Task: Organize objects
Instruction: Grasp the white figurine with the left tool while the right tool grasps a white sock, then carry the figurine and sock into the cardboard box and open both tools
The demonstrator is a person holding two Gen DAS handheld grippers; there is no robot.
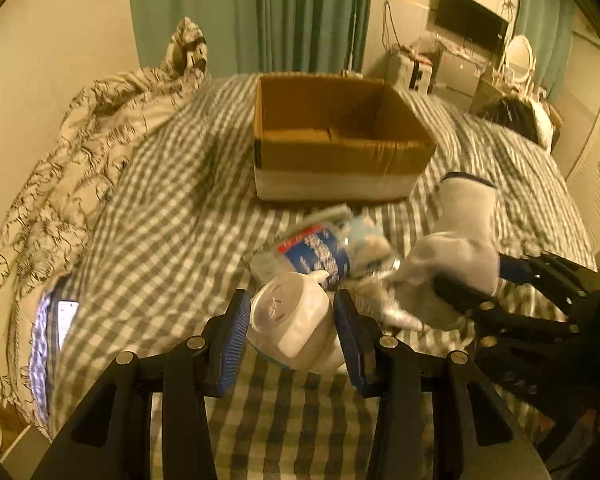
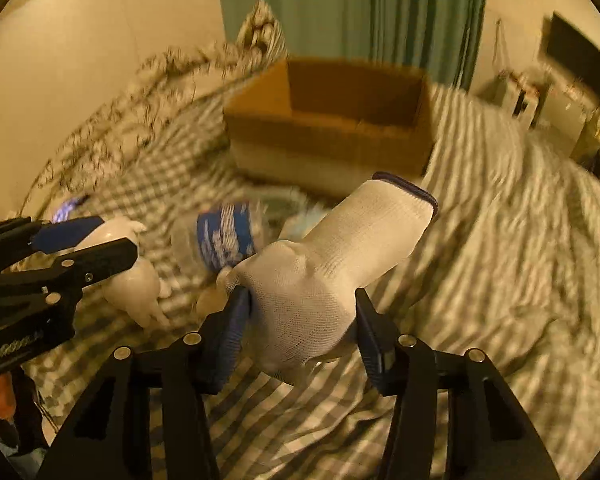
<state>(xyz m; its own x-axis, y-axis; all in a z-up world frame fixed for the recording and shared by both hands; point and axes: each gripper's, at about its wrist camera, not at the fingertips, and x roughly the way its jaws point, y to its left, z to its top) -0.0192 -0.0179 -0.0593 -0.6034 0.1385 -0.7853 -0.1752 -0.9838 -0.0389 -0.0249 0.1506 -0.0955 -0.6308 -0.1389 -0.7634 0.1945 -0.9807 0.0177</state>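
My left gripper (image 1: 292,320) is shut on a white plastic figure (image 1: 290,320), held just above the checked bedspread; it also shows in the right wrist view (image 2: 140,276). My right gripper (image 2: 300,320) is shut on a white knit glove (image 2: 332,264) with a dark cuff, which sticks up toward the box; the glove also shows in the left wrist view (image 1: 460,232). A clear bottle with a blue label (image 1: 320,252) lies on the bed between the grippers and an open cardboard box (image 1: 332,140), which looks empty inside.
A crumpled floral duvet (image 1: 60,184) is heaped along the left of the bed. A lit phone (image 1: 66,320) lies at the bed's left edge. A dark bag (image 1: 516,116) sits at the far right. Green curtains (image 1: 300,12) and a TV (image 1: 472,20) stand behind.
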